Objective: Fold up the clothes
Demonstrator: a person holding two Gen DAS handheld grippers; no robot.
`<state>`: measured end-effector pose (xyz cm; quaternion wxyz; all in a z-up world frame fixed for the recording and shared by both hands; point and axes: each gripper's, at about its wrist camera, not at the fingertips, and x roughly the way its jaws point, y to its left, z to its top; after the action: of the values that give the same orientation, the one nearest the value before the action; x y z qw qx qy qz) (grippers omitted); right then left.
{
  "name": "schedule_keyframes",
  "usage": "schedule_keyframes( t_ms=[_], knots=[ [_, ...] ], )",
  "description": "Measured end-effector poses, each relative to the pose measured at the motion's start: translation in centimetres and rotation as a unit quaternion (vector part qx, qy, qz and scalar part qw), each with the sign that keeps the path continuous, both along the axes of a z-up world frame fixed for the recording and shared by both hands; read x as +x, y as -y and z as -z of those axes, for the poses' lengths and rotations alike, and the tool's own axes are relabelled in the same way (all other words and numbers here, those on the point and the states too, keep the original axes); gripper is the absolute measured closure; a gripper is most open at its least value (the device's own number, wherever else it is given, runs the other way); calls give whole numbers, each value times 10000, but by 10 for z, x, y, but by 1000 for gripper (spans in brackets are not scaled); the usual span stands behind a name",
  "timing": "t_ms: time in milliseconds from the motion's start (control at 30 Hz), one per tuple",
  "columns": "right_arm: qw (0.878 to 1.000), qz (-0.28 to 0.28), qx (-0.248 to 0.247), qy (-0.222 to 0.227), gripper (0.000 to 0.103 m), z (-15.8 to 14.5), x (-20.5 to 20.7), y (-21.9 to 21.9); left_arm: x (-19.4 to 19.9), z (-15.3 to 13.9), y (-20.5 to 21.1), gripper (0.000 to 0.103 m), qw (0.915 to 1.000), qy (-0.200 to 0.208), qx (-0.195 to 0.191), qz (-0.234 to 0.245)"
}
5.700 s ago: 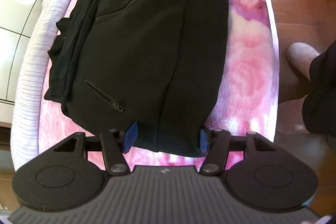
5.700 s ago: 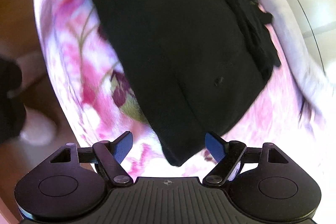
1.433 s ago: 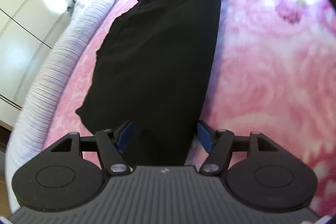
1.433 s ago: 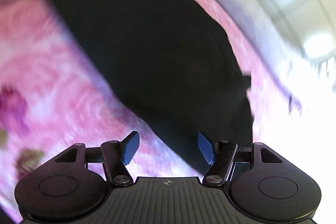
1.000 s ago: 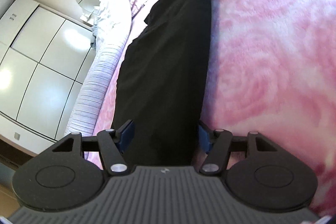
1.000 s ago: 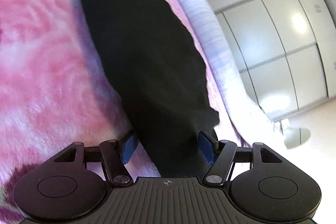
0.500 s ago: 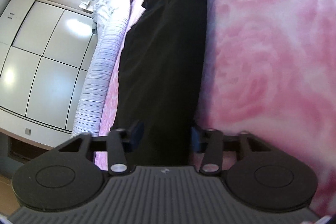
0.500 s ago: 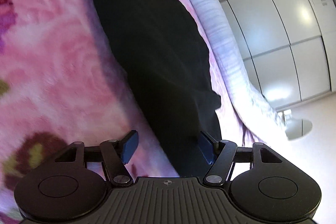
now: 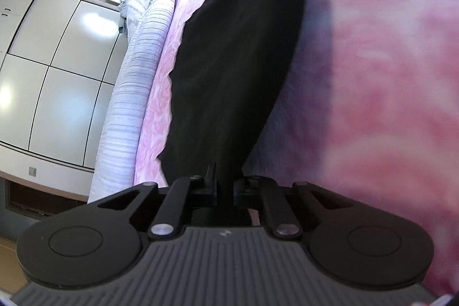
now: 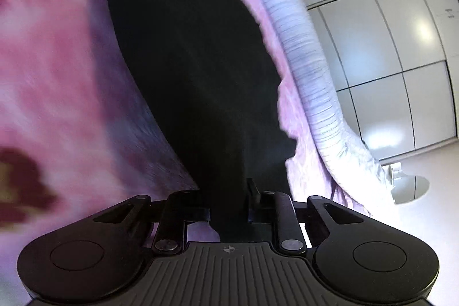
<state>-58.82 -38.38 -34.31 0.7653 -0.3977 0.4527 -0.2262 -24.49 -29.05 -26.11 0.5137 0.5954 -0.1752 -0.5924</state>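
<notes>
Bright daylight glares off the white wardrobe doors (image 9: 57, 53). The pink blanket (image 9: 373, 76) is smeared by motion blur, the black garment (image 10: 200, 76) shows no detail, and fisheye curving bends the edges.

bed: pink floral blanket (image 9: 373, 105) | wall: glossy white wardrobe (image 9: 51, 62)

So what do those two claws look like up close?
Both look alike: the left claw and right claw are matte black, with ribbed grey bodies, two round black discs at the sides, silver rivets on slim link bars, and a tiny centre logo.
</notes>
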Motion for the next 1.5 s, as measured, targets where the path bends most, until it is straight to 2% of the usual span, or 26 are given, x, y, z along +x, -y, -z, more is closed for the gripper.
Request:
schedule_keyframes(
  t_ms=[133,233,333,400,467,600,700,767,800,867,933,967,1033,1100,1233,1300,1367,1467,1500],
  knots=[
    [9996,-155,243,1,83,-17,-40,-75,-11,-18,-86,96,9989,-375,276,61],
    [9985,-125,532,36,83,-16,-78,-134,-29,-16,-146,96,9970,-604,487,83],
    [9970,46,772,37,82,-7,-107,-183,-43,-10,-181,94,9947,-808,620,117],
    [9971,168,744,-65,76,-4,-116,-193,-42,-11,-190,90,9923,-986,741,86],
    [9970,290,692,-179,64,-2,-123,-199,-32,-18,-199,84,9886,-1183,927,-34],
    [9955,690,593,-250,57,-7,-141,-206,8,-48,-198,84,9751,-1847,1098,-555],
    [9907,1183,667,91,56,-25,-156,-203,43,-76,-188,83,9565,-2578,844,-1073],
    [9838,1589,687,473,56,-38,-163,-196,61,-92,-176,77,9466,-2888,568,-1320],
    [9781,1832,732,667,55,-44,-166,-189,69,-100,-168,74,9416,-3023,391,-1432],
    [9630,2283,892,1122,55,-55,-173,-173,85,-110,-146,61,9281,-3351,134,-1618],
    [9421,2528,1301,1779,55,-69,-178,-154,99,-116,-118,60,9129,-3658,-50,-1810],
    [9311,2550,1558,2093,55,-76,-178,-146,104,-115,-105,59,9062,-3775,-110,-1902],
    [9080,2435,2155,2641,55,-88,-170,-123,112,-114,-76,50,8931,-3994,-206,-2061],
    [8849,2298,2662,3053,55,-100,-151,-90,120,-110,-52,45,8801,-4252,-149,-2107],
    [8565,1966,3376,3372,52,-113,-96,-5,135,-87,-2,42,8446,-4817,114,-2335],
    [8412,1952,3751,3369,50,-106,-76,57,145,-72,21,42,8268,-5033,303,-2494],
    [8265,2069,4043,3326,49,-96,-71,86,153,-56,43,42,8098,-5217,525,-2633],
    [8012,2266,4480,3257,49,-74,-50,137,159,-40,64,41,7967,-5324,804,-2744],
    [7930,2324,4605,3242,49,-64,-50,143,160,-37,66,41,7916,-5388,848,-2754]
  ],
)
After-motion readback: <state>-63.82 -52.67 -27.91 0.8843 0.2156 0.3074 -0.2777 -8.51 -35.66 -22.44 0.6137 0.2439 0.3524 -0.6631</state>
